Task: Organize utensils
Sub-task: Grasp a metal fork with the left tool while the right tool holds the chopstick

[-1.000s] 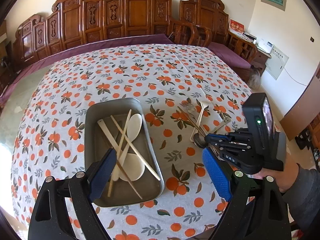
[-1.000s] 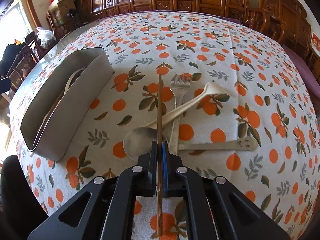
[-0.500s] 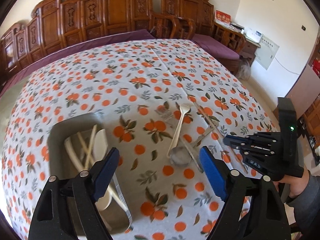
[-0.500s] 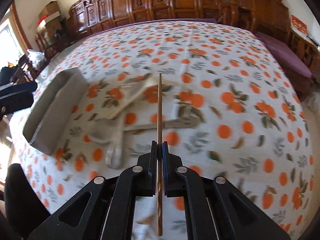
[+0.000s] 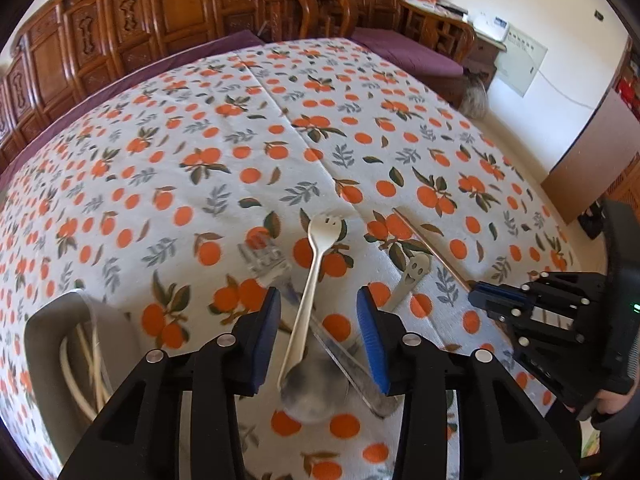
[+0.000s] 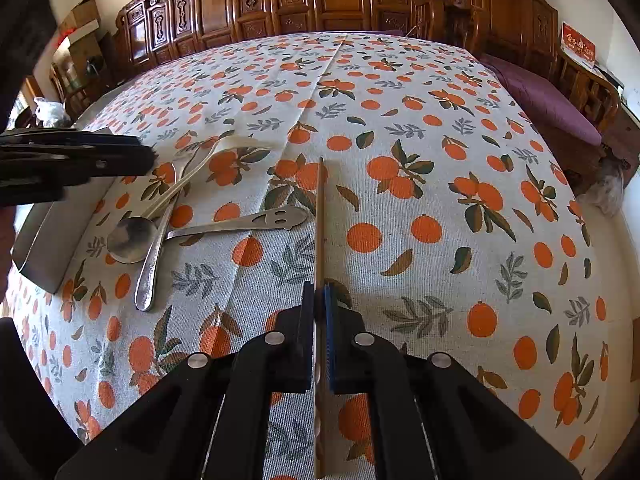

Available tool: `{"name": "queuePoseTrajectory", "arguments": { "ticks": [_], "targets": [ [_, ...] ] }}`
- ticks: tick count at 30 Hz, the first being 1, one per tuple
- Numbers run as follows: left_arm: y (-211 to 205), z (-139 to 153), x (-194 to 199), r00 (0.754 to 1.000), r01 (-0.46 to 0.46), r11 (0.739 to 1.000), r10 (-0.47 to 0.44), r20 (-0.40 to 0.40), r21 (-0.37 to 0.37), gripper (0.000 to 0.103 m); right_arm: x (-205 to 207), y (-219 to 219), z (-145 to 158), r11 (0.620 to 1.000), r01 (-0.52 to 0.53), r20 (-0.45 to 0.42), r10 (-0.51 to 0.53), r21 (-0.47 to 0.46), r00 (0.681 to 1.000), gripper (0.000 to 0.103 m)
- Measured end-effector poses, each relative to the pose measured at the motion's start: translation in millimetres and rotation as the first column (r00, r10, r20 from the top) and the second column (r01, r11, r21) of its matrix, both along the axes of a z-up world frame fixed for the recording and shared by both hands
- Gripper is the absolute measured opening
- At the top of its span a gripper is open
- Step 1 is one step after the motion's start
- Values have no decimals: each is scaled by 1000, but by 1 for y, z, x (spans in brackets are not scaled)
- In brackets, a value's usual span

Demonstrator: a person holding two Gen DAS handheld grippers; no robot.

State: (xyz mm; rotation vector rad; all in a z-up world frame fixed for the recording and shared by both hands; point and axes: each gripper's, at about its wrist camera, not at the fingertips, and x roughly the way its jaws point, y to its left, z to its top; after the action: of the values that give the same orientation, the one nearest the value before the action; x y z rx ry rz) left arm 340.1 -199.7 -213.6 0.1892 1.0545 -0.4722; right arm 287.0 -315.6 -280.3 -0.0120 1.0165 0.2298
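In the lower middle of the right wrist view, the right gripper (image 6: 319,304) has its fingers pressed together on a brown chopstick (image 6: 319,216), which points straight up the frame above the worktop (image 6: 440,128). At the left of this view lie a cream spoon (image 6: 208,164), a metal fork (image 6: 160,232) and a flat metal utensil with a smiling face (image 6: 244,222), crossing each other. The grey tray (image 6: 60,236) is at the left edge. In the left wrist view, the left gripper (image 5: 318,332) has its fingers wide apart, one on each side of the cream spoon's handle. The tray sits at lower left and holds pale utensils (image 5: 86,364).
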Motion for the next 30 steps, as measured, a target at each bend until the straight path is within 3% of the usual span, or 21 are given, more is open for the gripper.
{"name": "queuePoseTrajectory", "arguments": {
  "ticks": [8, 24, 30],
  "targets": [
    [-14, -24, 17, 999, 16, 999, -14, -51, 28, 13, -2, 0, 0, 1000, -8, 12, 8, 0, 1000, 6],
    [-20, -40, 29, 998, -3, 996, 8, -59, 85, 10, -3, 3, -1, 999, -25, 33, 26, -36, 999, 7],
    [-18, -27, 20, 999, -14, 997, 16, -30, 72, 6, -5, 5, 0, 999, -29, 38, 31, -43, 999, 6]
  ]
}}
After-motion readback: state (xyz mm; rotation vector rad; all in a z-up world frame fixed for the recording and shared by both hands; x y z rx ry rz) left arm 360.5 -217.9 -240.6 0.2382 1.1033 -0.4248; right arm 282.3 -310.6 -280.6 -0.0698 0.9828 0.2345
